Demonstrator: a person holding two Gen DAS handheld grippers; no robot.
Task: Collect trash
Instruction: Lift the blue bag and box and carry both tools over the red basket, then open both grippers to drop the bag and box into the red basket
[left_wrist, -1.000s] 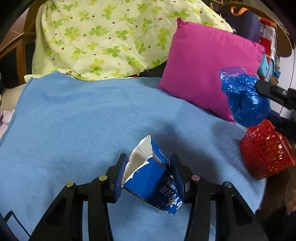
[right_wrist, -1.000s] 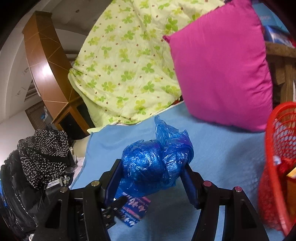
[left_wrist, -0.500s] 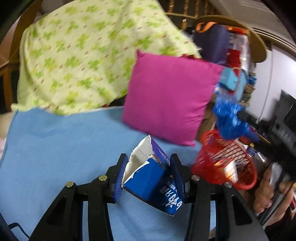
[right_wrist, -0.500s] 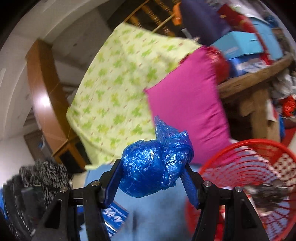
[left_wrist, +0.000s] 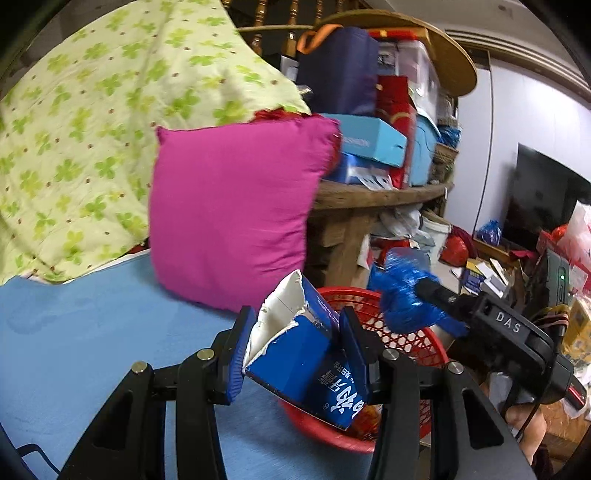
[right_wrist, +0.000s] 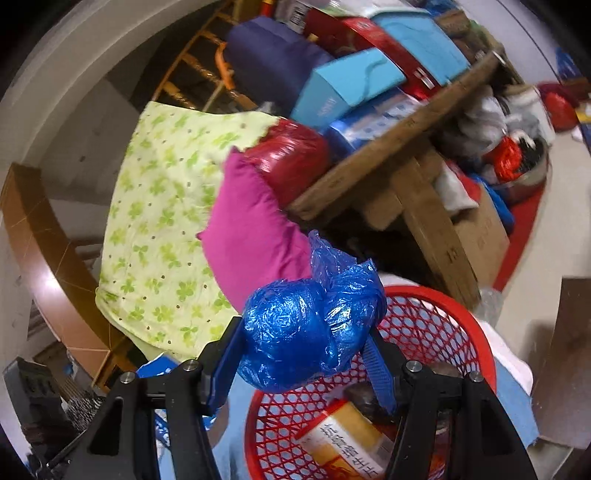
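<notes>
My left gripper (left_wrist: 295, 350) is shut on a torn blue and white carton (left_wrist: 306, 362) and holds it over the near rim of the red mesh basket (left_wrist: 406, 339). My right gripper (right_wrist: 306, 354) is shut on a crumpled blue plastic bag (right_wrist: 310, 332) and holds it above the red mesh basket (right_wrist: 436, 325). The bag (left_wrist: 402, 299) and the right gripper's black body also show in the left wrist view over the basket's far side. A yellow and red packet (right_wrist: 347, 439) lies inside the basket.
The basket stands at the edge of a blue blanket (left_wrist: 74, 332). A magenta pillow (left_wrist: 229, 206) leans behind it against a green clover quilt (left_wrist: 92, 129). A wooden table (left_wrist: 369, 195) piled with boxes stands to the right. Clutter covers the floor (left_wrist: 480, 266).
Both grippers swung to the right with their loads. The carton and the blue bag went from over the blanket to over the red basket.
</notes>
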